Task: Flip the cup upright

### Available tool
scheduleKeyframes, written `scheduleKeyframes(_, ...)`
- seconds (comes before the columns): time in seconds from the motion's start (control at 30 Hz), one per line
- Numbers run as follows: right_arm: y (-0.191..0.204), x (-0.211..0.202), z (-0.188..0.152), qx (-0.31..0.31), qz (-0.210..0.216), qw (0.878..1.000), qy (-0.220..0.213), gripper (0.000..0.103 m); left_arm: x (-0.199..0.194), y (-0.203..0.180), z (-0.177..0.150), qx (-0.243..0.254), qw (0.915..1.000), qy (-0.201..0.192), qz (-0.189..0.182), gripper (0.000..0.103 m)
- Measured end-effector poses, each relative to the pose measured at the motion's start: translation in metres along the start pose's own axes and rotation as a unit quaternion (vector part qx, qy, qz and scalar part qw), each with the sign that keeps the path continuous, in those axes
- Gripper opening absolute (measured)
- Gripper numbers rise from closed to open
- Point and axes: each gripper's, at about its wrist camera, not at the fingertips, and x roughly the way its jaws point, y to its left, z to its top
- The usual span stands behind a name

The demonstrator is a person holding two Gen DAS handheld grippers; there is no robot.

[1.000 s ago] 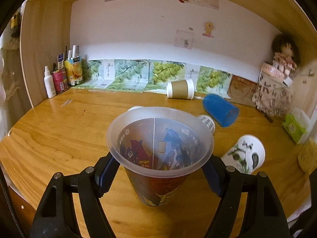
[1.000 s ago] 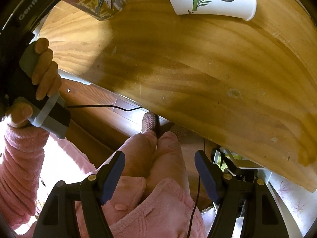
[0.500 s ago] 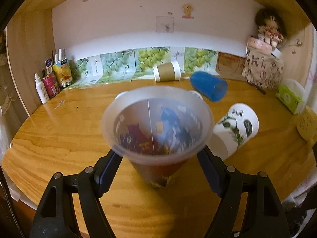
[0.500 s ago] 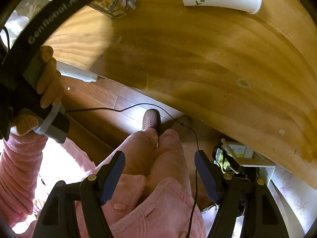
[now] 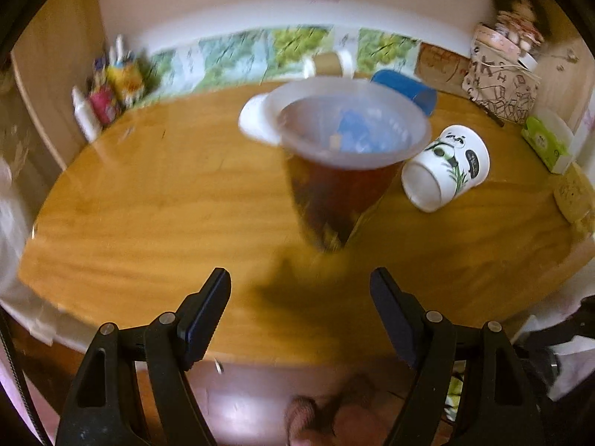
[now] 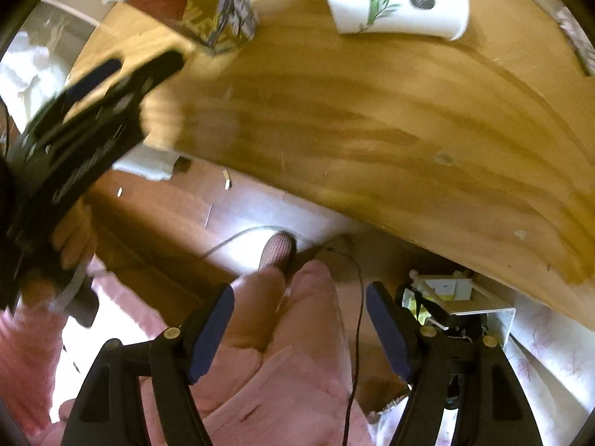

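Observation:
A printed plastic cup (image 5: 346,160) with a wide clear rim stands upright on the wooden table (image 5: 148,204); its base shows in the right wrist view (image 6: 219,11). My left gripper (image 5: 299,312) is open and empty, drawn back near the table's front edge, apart from the cup. It also shows blurred in the right wrist view (image 6: 111,85). My right gripper (image 6: 299,327) is open and empty, held off the table above the person's knees.
A white panda cup (image 5: 446,167) lies on its side right of the printed cup. A blue cup (image 5: 405,87), a brown paper cup (image 5: 329,63) and a white cup (image 5: 256,122) lie behind. Bottles (image 5: 100,104) stand back left; a doll and bag (image 5: 502,70) back right.
My left gripper has let go of the printed cup and pulled back toward the table's front edge. The cup now stands free on the table. The right gripper has barely moved.

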Motion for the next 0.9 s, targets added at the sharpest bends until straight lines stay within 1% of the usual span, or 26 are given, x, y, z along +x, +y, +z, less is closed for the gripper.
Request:
scheduleKeyframes(0.07, 0.001, -0.007, -0.004, 0.032, 0.0, 0.999, -0.026, 0.078, -0.01, 0.009, 0.001, -0.022, 0.9996, 0.018, -0.008, 0.08)
scheduleKeyframes(0.17, 0.001, -0.02, -0.016, 0.088, 0.006, 0.994, -0.068, 0.078, -0.031, 0.019, 0.005, -0.042, 0.9987, 0.025, -0.017, 0.081)
scheduleKeyframes(0.23, 0.004, -0.031, -0.025, 0.126, 0.007, 0.987, -0.102, 0.078, -0.045, 0.025, 0.007, -0.044, 0.9982, 0.033, -0.026, 0.081)
scheduleKeyframes(0.33, 0.012, -0.051, -0.04, 0.159, 0.0, 0.974, -0.161, 0.079, -0.068, 0.032, 0.008, -0.022, 0.9983, 0.036, -0.04, 0.081)
scheduleKeyframes(0.43, 0.031, -0.075, -0.058, 0.172, -0.015, 0.958, -0.231, 0.08, -0.1, 0.034, 0.007, 0.016, 0.999, 0.01, -0.04, 0.081)
scheduleKeyframes(0.53, 0.05, -0.1, -0.077, 0.181, -0.024, 0.939, -0.292, 0.081, -0.122, 0.038, 0.008, 0.028, 0.9988, 0.0, -0.04, 0.085)
scheduleKeyframes(0.63, 0.06, -0.121, -0.095, 0.19, -0.028, 0.925, -0.328, 0.081, -0.143, 0.043, 0.011, 0.018, 0.9986, -0.007, -0.049, 0.086)
scheduleKeyframes(0.7, 0.071, -0.132, -0.103, 0.196, -0.025, 0.917, -0.347, 0.081, -0.156, 0.044, 0.012, 0.012, 0.9986, -0.018, -0.047, 0.087)
scheduleKeyframes(0.77, 0.077, -0.145, -0.111, 0.197, -0.021, 0.909, -0.366, 0.081, -0.169, 0.043, 0.013, 0.009, 0.9988, -0.036, -0.033, 0.089)
scheduleKeyframes(0.83, 0.083, -0.157, -0.118, 0.192, -0.03, 0.904, -0.382, 0.081, -0.178, 0.04, 0.013, 0.012, 0.9984, -0.05, -0.022, 0.09)
scheduleKeyframes(0.9, 0.089, -0.167, -0.121, 0.186, -0.037, 0.898, -0.398, 0.082, -0.188, 0.035, 0.015, 0.013, 0.9977, -0.065, -0.014, 0.094)
